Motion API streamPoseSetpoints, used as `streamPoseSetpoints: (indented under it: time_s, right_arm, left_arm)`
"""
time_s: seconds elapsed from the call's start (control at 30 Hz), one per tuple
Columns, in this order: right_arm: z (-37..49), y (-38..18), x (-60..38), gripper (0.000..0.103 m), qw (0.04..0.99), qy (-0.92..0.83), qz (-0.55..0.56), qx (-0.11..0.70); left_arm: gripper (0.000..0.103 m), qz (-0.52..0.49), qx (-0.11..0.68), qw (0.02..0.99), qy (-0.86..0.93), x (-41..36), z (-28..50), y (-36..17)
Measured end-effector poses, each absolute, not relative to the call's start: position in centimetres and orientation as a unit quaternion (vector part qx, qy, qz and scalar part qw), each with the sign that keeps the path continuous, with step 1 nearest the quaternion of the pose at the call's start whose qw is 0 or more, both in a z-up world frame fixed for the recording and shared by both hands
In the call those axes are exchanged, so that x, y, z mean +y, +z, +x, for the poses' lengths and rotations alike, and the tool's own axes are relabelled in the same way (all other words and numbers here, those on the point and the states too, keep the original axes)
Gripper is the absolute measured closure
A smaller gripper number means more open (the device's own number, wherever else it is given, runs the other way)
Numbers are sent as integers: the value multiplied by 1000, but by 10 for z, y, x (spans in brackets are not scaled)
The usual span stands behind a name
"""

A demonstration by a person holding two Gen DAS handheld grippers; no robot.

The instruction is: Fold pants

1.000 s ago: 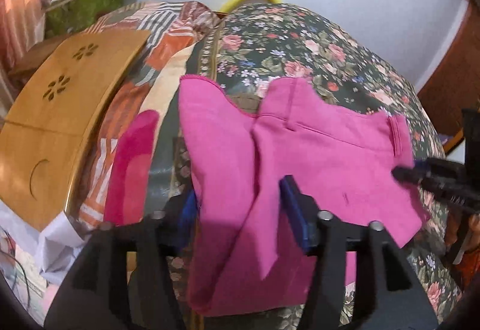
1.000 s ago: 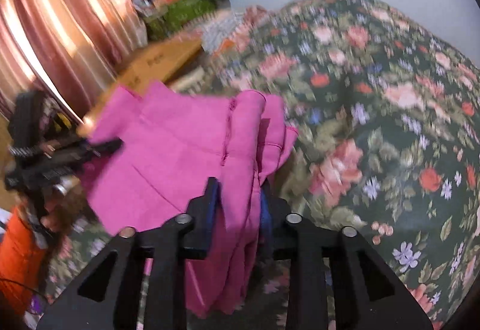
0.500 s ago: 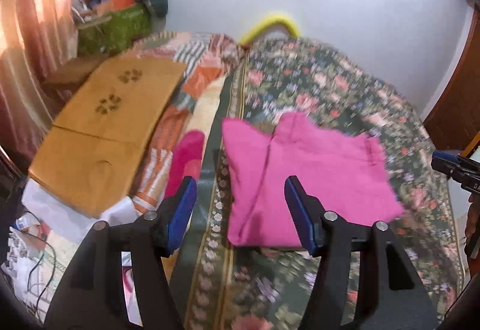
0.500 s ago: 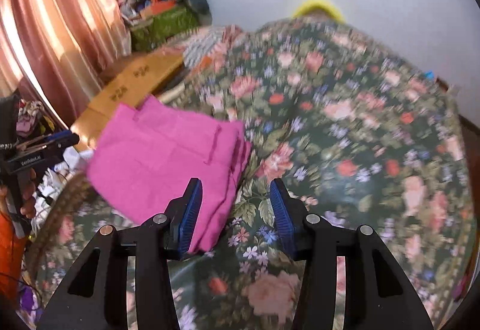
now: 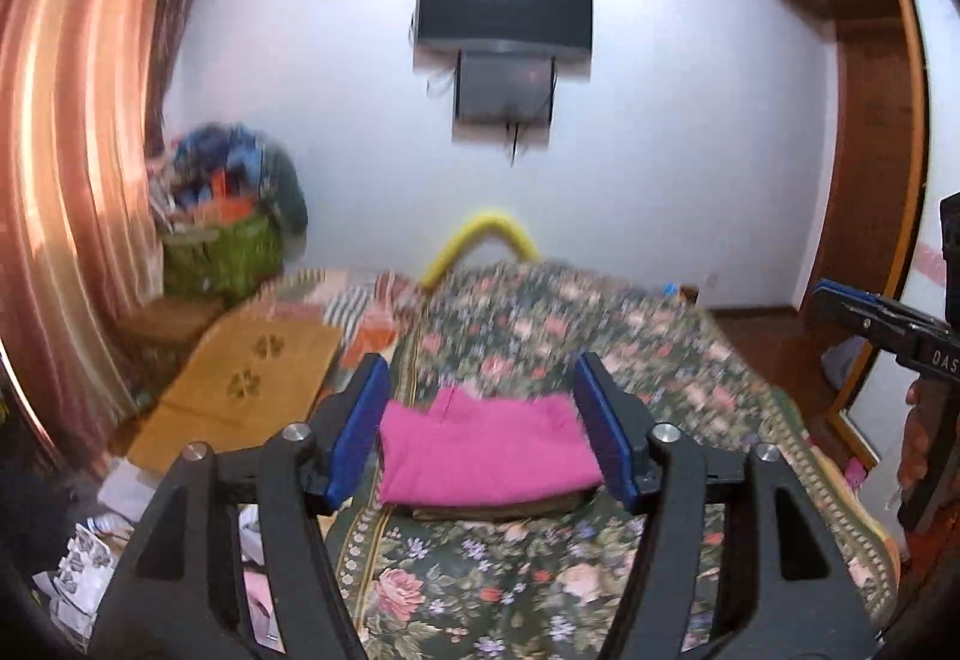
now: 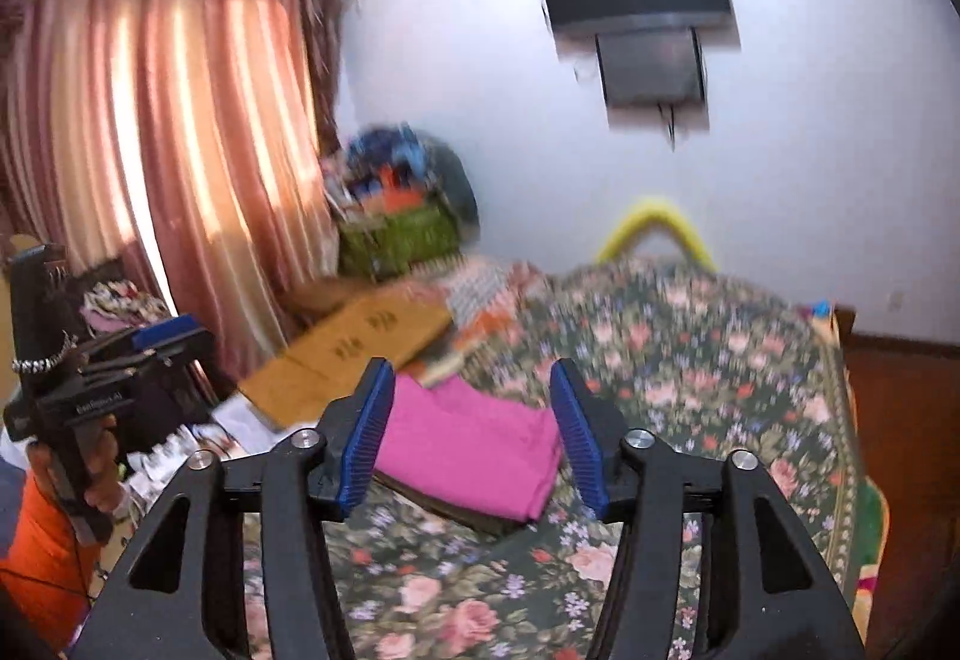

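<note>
The pink pants lie folded into a neat rectangle on the floral bedspread, on top of a darker folded cloth. In the right wrist view the same pink pants sit far beyond the fingers. My left gripper is raised well back from the bed, its jaws opening, with nothing between them. My right gripper is likewise lifted away, jaws opening and empty. Each gripper shows at the edge of the other's view, held in a hand: the right gripper and the left gripper.
A wooden lap table lies on the bed's left side beside striped bedding. A green basket piled with clothes stands by the curtain. A dark screen hangs on the far wall. A wooden wardrobe stands at right.
Both grippers let go of the pink pants, opened and pulled up and back from the bed. The pants now lie folded flat, small and far off in both views.
</note>
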State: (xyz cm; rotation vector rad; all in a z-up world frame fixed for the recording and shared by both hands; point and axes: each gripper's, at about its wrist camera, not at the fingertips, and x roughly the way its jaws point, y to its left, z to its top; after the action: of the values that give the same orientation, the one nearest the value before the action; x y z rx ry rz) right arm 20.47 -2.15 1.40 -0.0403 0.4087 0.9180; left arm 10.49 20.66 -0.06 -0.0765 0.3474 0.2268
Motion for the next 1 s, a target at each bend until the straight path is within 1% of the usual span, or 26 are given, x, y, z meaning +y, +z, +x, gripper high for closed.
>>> streamPoseSetpoints:
  time_s: [0.03, 0.13, 0.27, 0.33, 0.4, 0.47, 0.5, 0.53, 0.57, 0.6, 0.63, 0.67, 0.73, 0.8, 1.0]
  right_arm:
    - [196, 19, -26, 50, 877, 443, -15, 185]
    - [165, 35, -39, 49, 880, 449, -4, 153]
    - [127, 44, -51, 42, 886, 450, 2, 115]
    - [117, 44, -55, 38, 890, 445, 1, 101]
    - [110, 44, -60, 37, 886, 453, 10, 98]
    - [104, 43, -62, 31, 888, 450, 15, 94]
    - [100, 42, -63, 23, 891, 445, 15, 89]
    - [97, 41, -64, 19, 894, 439, 15, 85]
    - [93, 40, -65, 18, 898, 433, 15, 80]
    - [90, 39, -66, 17, 900, 429, 13, 76]
    - [87, 39, -65, 14, 902, 426, 11, 74]
    - [85, 37, -64, 12, 905, 419, 9, 72]
    - [81, 36, -63, 4, 910, 410, 9, 68]
    - [77, 36, -64, 0, 913, 404, 8, 65]
    - [68, 37, -65, 0, 919, 389, 0, 58]
  left_arm:
    - [33, -36, 159, 980, 112, 199, 93, 7]
    - [32, -36, 129, 985, 108, 180, 65, 23]
    - [29, -36, 104, 989, 102, 162, 36, 35]
    - [22, -40, 92, 990, 100, 157, 21, 37]
    - [17, -43, 85, 991, 98, 152, 9, 37]
    - [16, -36, 76, 991, 105, 147, -1, 37]
    - [14, -30, 73, 991, 108, 143, -5, 37]
    - [10, -25, 70, 991, 111, 140, -10, 37]
    - [7, -21, 67, 991, 113, 138, -14, 37]
    - [2, -18, 64, 991, 115, 135, -18, 37]
    - [0, -15, 61, 991, 116, 133, -22, 37]
    - [0, -13, 60, 991, 116, 131, -25, 36]
    - [0, -11, 59, 992, 114, 129, -28, 35]
    - [0, -11, 62, 992, 109, 127, -28, 32]
    - [0, -14, 68, 993, 97, 120, -30, 27]
